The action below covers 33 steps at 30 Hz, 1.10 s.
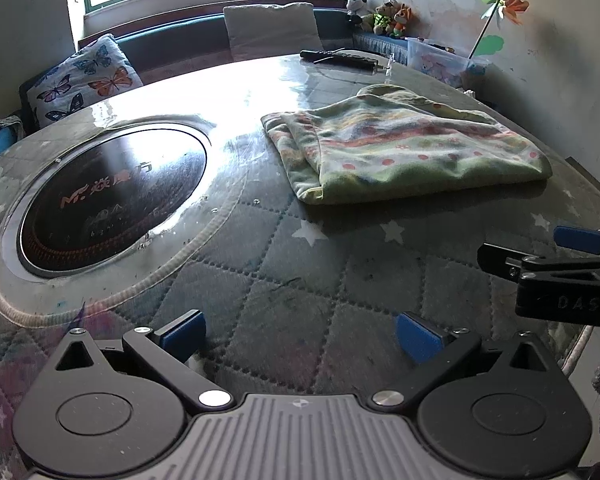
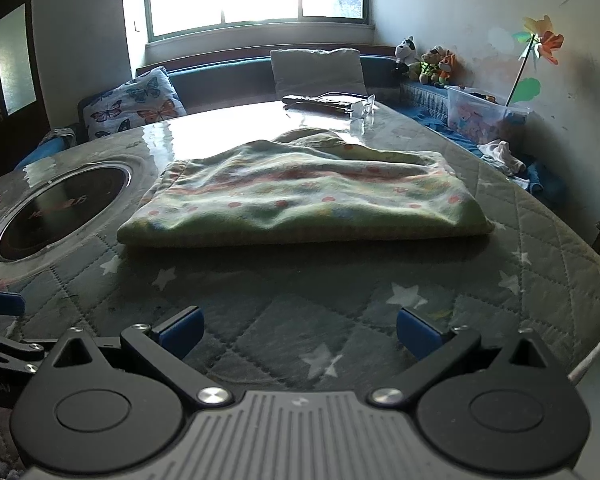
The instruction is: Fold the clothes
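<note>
A green garment [image 1: 404, 148] with pink dots and stripes lies folded into a flat rectangle on the quilted table cover [image 1: 300, 264]. It also shows in the right wrist view [image 2: 300, 196], straight ahead. My left gripper [image 1: 300, 336] is open and empty over the cover, short of the garment and to its left. My right gripper [image 2: 298, 332] is open and empty, short of the garment's near edge. The right gripper's side shows at the right edge of the left wrist view [image 1: 560, 272].
A round black induction hob [image 1: 112, 200] is set in the table at the left. Remote controls [image 1: 340, 58] and glasses [image 2: 364, 106] lie at the far edge. A butterfly pillow [image 1: 84, 80], a bench, plush toys [image 1: 380, 14] and a plastic box [image 2: 484, 114] stand behind.
</note>
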Each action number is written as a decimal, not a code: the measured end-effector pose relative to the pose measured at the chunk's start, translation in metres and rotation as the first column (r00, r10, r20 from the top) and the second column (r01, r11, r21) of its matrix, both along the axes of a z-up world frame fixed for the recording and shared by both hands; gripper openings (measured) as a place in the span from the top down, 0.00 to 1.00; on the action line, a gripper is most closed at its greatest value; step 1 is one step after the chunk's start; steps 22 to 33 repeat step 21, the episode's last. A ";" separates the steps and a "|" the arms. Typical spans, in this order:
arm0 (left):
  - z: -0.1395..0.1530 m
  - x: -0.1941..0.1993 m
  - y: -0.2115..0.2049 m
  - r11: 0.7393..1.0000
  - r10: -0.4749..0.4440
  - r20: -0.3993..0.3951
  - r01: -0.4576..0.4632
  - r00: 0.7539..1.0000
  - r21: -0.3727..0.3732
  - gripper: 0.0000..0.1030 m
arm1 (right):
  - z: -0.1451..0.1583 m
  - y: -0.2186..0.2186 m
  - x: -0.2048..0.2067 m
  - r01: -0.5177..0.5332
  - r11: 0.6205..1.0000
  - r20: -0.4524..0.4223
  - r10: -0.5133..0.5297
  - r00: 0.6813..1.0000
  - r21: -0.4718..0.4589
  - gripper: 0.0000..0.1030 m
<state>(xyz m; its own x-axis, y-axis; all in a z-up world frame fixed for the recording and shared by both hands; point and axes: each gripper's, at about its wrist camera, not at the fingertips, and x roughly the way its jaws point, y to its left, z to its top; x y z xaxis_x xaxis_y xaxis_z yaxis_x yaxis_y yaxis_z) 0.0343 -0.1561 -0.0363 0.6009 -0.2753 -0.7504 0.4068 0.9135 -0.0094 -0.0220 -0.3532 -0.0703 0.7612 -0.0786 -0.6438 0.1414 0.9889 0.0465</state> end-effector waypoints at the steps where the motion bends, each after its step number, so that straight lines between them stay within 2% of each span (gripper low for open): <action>1: 0.000 -0.001 0.000 1.000 0.000 0.001 0.000 1.000 0.000 0.00 | 0.000 0.001 0.000 -0.001 1.000 0.000 0.001 1.000 0.001 0.00; 33: 0.004 -0.017 0.005 1.000 0.011 0.026 -0.011 1.000 0.001 0.00 | -0.001 0.009 -0.012 -0.015 1.000 0.010 0.015 1.000 0.008 0.00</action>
